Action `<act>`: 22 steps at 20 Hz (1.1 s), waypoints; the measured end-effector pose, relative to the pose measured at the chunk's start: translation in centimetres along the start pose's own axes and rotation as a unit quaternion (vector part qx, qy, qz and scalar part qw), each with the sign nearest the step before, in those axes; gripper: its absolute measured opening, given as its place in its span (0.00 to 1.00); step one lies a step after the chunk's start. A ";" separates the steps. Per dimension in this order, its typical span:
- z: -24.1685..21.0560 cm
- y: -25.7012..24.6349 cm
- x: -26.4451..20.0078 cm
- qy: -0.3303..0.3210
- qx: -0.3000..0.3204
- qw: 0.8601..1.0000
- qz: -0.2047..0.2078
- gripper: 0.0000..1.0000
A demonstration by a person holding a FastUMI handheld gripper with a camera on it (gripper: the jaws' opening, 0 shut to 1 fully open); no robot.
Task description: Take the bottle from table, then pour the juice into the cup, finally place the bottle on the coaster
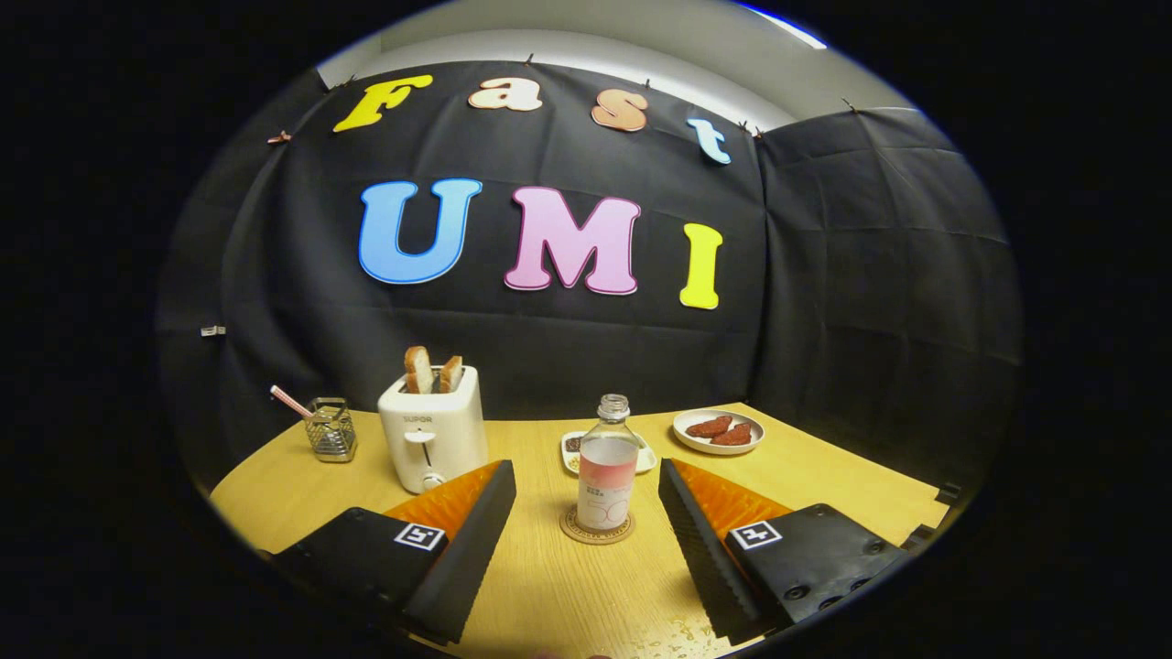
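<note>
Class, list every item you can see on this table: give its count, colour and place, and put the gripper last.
bottle: one, clear with pale pink liquid and a label, upright on the coaster, just ahead of the gripper's open fingers
coaster: one, tan, round, under the bottle
toaster: one, white, two bread slices in its slots, left of the bottle
glass cup: one, clear, with a pink straw, left of the toaster
small dish: one, white, behind the bottle, contents unclear
plate: one, white, holding reddish-brown food pieces, right of the bottle
table: one, light wood
gripper: one, open, touching nothing
</note>
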State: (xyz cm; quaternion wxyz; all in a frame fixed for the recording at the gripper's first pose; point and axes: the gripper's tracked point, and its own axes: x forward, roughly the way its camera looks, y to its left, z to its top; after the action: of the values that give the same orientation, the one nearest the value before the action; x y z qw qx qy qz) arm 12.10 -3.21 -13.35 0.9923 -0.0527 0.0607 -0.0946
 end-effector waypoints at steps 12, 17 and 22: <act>6.8 -2.7 -3.9 -0.035 0.018 0.997 0.069 0.97; 7.6 -4.9 -4.7 -0.038 0.016 0.996 0.076 0.97; 7.3 -6.4 -5.3 -0.029 0.028 0.997 0.068 0.97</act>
State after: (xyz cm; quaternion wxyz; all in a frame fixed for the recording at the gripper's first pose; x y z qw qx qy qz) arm 6.77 -7.78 -4.86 0.9988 -0.0238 0.0325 -0.0265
